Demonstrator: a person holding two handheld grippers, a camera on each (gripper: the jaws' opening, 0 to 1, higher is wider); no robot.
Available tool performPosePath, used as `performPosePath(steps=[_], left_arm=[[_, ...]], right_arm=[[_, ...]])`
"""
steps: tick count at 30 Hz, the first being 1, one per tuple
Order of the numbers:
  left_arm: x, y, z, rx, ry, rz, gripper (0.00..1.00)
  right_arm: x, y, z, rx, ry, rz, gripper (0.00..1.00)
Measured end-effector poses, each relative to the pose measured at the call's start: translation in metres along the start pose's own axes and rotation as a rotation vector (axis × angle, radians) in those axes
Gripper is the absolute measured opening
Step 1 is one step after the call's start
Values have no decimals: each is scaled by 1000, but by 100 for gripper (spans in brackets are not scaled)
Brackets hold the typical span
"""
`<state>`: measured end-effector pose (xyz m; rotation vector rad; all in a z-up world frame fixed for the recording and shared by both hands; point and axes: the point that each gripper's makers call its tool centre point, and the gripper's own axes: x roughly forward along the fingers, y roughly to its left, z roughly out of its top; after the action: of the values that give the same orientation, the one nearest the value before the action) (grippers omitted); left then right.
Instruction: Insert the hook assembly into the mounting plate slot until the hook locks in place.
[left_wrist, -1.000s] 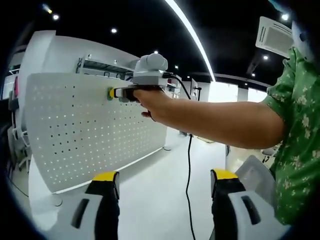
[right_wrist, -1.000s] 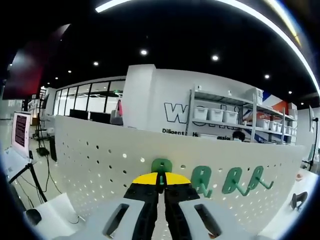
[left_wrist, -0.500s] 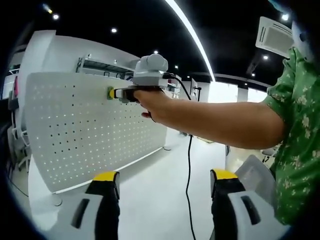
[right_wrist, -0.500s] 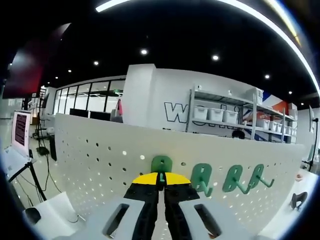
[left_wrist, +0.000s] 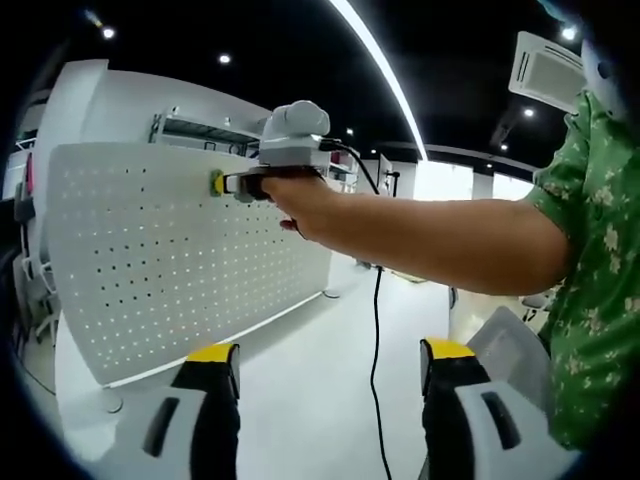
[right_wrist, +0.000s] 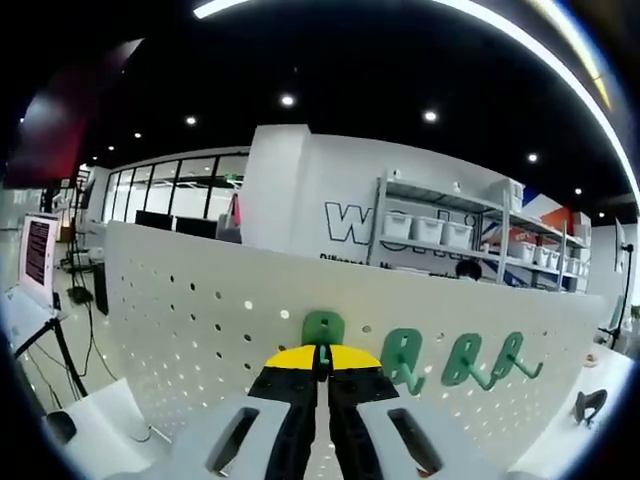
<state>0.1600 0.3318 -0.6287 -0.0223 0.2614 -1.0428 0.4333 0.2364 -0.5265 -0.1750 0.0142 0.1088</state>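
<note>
The right tool (right_wrist: 322, 362) has its jaws pressed together on a green hook (right_wrist: 323, 328), holding it flat against the white pegboard (right_wrist: 180, 320). Two more green hooks (right_wrist: 403, 358) hang on the pegboard just beside it. In the left gripper view, the left tool (left_wrist: 325, 365) stands released with jaws wide, well apart from the pegboard (left_wrist: 150, 260), where the right tool (left_wrist: 225, 183) meets the pegboard's upper part.

Shelf bins (right_wrist: 432, 231), perhaps a monitor (right_wrist: 36, 256)
</note>
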Motion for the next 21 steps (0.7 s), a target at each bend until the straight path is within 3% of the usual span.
performPosePath(steps=[15,21], left_arm=[[-1,-2,-1,-1,1,-4,75],[-2,-3,1,2,-2,-4,75]], right_arm=[[-3,0,-1,-3,35,9,1],[-4,0,1,25,16,5,1]])
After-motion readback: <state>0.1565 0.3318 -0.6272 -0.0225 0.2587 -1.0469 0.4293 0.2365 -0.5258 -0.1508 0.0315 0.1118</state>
